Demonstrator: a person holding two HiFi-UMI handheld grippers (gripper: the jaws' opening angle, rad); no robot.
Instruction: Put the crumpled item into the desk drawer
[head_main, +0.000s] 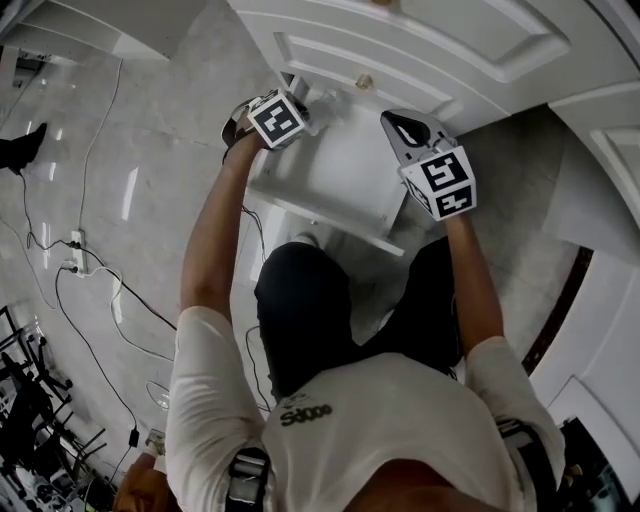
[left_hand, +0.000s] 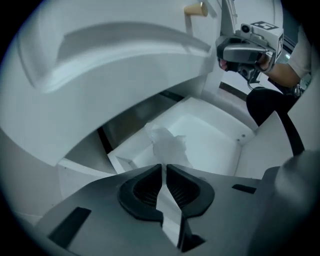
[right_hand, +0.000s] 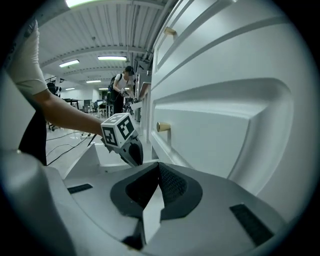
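Seen from the head view, we look steeply down onto a white table (head_main: 400, 50) whose drawer (head_main: 340, 170) stands pulled out toward the person. The left gripper (head_main: 290, 108) is at the drawer's left rear corner. The right gripper (head_main: 405, 130) hangs over its right side, near a round knob (head_main: 365, 82) on the panel above.

In the left gripper view, the left gripper (left_hand: 163, 167) has its jaws drawn almost together, leaving only a thin slit. The crumpled item (left_hand: 167, 145), a pale, creased piece, rises directly from the jaw tips. We read it as pinched by its lower edge, though the contact is narrow. The item sits above the white floor of the drawer (left_hand: 215, 132), inside its walls. The right gripper (left_hand: 245, 47) shows at upper right, below a knob (left_hand: 195, 9).

In the right gripper view, the right gripper (right_hand: 159, 167) has its jaws pressed together with nothing between them. It points along the table front (right_hand: 225, 115), past a knob (right_hand: 162, 127). The left gripper (right_hand: 131, 151) is at the drawer (right_hand: 85, 157) beyond. A person (right_hand: 120, 90) stands far back in the hall.

Cables (head_main: 90, 270) trail across the pale floor (head_main: 150, 130) at the left of the head view.
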